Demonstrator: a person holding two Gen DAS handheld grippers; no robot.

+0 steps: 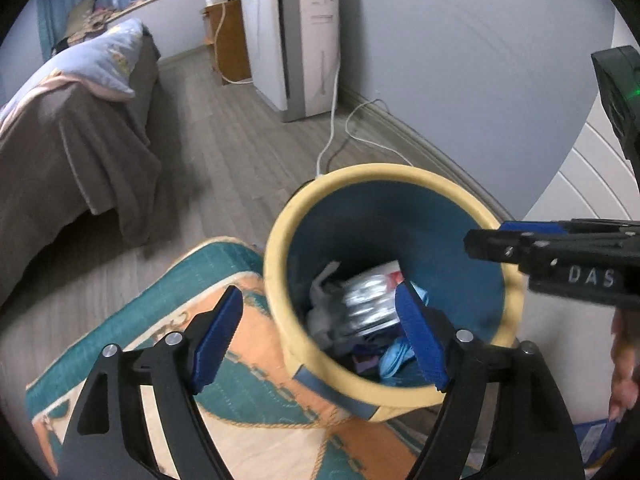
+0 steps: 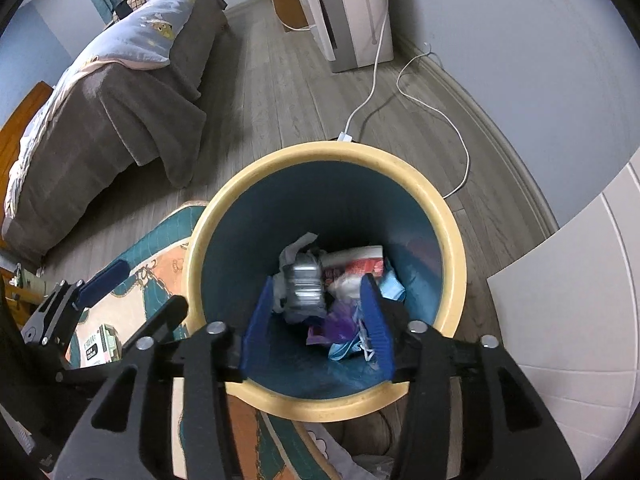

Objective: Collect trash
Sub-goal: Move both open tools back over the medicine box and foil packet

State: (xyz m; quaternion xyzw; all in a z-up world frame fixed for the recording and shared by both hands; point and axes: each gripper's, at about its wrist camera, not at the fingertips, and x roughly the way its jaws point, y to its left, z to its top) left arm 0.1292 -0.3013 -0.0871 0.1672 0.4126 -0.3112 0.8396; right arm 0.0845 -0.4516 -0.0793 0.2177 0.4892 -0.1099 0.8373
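Observation:
A round bin with a yellow rim (image 1: 372, 172) (image 2: 320, 152) and a blue inside stands on the floor at the rug's edge. In it lie a blurred silver packet (image 1: 366, 304) (image 2: 306, 284), grey tissue (image 2: 294, 254), a red and white wrapper (image 2: 360, 264), a purple wrapper (image 2: 338, 326) and a light blue mask (image 1: 396, 356). My right gripper (image 2: 318, 320) (image 1: 492, 236) hangs over the bin mouth, open, its pads clear of the silver packet below. My left gripper (image 1: 320, 340) (image 2: 150, 286) is open and empty, straddling the bin's near-left rim.
A teal and orange rug (image 1: 248, 400) lies under the bin's near side, with a small box (image 2: 96, 344) on it. A bed with a brown blanket (image 1: 72, 152) is at left. A white appliance (image 1: 292, 40) and its cable (image 2: 376, 72) are behind. White cabinet (image 2: 568, 300) at right.

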